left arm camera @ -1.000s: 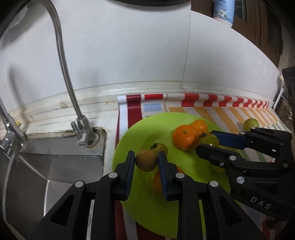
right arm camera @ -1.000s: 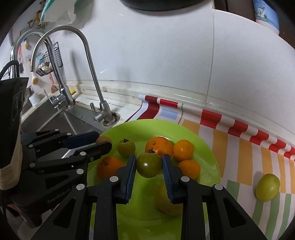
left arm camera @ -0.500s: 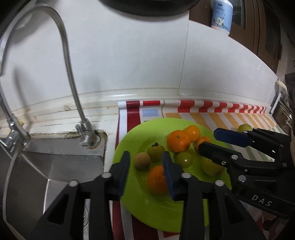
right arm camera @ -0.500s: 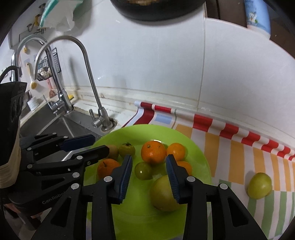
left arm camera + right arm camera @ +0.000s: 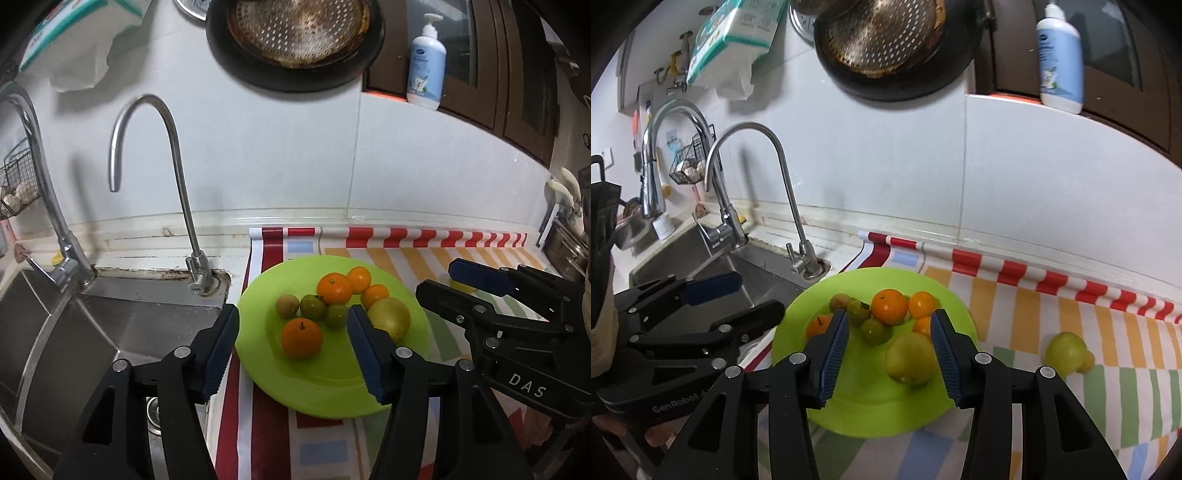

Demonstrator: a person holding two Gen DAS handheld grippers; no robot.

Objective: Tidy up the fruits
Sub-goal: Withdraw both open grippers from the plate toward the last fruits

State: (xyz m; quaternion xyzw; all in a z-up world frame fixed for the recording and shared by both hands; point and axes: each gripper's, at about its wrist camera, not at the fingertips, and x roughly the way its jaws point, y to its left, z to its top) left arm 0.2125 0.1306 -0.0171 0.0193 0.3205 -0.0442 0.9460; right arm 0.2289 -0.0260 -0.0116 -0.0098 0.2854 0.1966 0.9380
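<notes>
A: How do the right tongs (image 5: 888, 352) stand?

B: Empty, jaws opening, above the green plate (image 5: 864, 410). The left tongs (image 5: 291, 345) likewise, opening with nothing gripped.

A: What is left to gather?

B: One green fruit (image 5: 1065, 352) on the striped cloth over the desk, off the plate, at about three o'clock from the right tongs. It is round, so no long axis matters.

A: Which hand is nearer?

B: I judge the right; the left hangs on the sink side, at nine o'clock.
</notes>
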